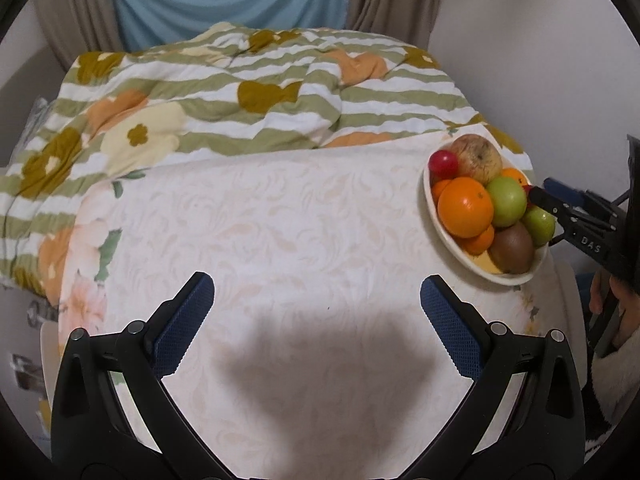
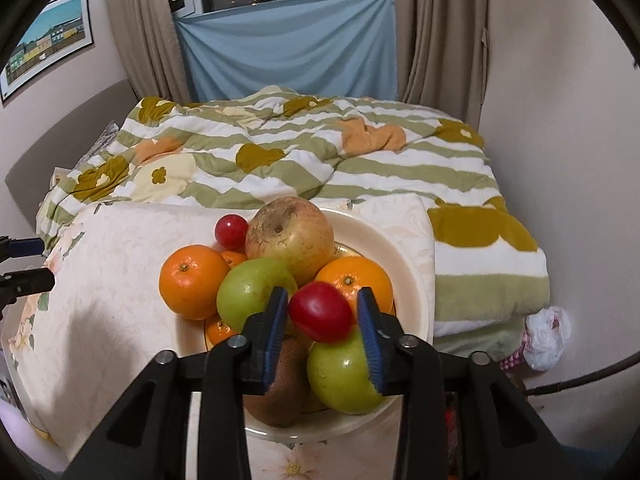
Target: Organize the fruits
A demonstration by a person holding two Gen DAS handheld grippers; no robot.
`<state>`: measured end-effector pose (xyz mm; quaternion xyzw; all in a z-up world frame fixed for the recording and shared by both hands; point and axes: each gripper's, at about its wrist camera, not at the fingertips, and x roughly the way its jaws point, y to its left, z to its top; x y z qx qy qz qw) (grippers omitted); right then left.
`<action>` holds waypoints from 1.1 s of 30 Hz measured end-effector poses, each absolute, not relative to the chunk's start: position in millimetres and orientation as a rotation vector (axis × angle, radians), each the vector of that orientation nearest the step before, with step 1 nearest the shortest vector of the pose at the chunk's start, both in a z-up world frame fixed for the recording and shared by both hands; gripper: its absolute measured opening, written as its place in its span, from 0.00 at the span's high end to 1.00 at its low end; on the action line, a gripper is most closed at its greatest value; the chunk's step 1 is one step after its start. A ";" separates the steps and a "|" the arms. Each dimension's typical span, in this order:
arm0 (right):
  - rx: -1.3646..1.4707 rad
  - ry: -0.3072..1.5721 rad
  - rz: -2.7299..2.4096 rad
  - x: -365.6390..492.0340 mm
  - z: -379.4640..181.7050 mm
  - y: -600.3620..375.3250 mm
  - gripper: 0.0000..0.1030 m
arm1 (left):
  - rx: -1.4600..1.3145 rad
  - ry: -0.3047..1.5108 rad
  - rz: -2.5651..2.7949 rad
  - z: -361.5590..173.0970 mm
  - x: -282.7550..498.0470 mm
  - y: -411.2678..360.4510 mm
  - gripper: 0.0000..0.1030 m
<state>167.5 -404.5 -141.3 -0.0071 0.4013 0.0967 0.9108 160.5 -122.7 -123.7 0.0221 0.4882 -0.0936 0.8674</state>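
Fruits lie heaped in a cream bowl (image 2: pixel 404 248) that stands on a pale patterned cloth (image 1: pixel 280 220) spread over the bed, near the cloth's right edge in the left wrist view. At the back of the heap sits a big yellowish apple (image 2: pixel 290 236) with a small red fruit (image 2: pixel 231 232) beside it; in front are a large orange (image 2: pixel 193 282), a second orange (image 2: pixel 354 280), two green apples (image 2: pixel 256 292) (image 2: pixel 344 376), a kiwi (image 2: pixel 280 392) and some small oranges partly hidden below. Another red fruit (image 2: pixel 321 312) rests on top of the near green apple, between the fingers of the right tool (image 2: pixel 323 300); the jaws stand partly open with a narrow gap on each side of it, so the blue pads do not press on it. The left tool (image 1: pixel 317 296) hangs wide open over bare cloth, well apart from the bowl and holding nothing. On the right tool's black body, seen from the left wrist, white letters read "DAS" (image 1: pixel 591 243). A striped flowered quilt (image 2: pixel 320 160) covers the bed behind.
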 end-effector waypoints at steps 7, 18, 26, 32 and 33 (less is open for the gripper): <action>-0.029 0.795 0.195 161.6 -136.7 -404.5 0.03 | 0.031 1.020 -0.176 -122.7 154.2 -114.7 0.00; -0.038 0.768 0.122 133.7 -91.3 -378.1 0.03 | 0.036 0.946 -0.173 -82.0 129.7 -84.5 0.00; -0.008 0.771 0.092 97.2 -38.0 -334.9 0.03 | 0.062 0.823 -0.094 -28.8 93.3 -51.3 0.00; 0.030 0.761 0.085 71.2 -14.8 -302.9 0.03 | 0.051 0.761 -0.065 -3.1 65.8 -35.2 0.00; 0.029 0.760 0.083 67.3 -12.9 -297.9 0.03 | 0.048 0.751 -0.059 0.4 61.8 -33.2 0.00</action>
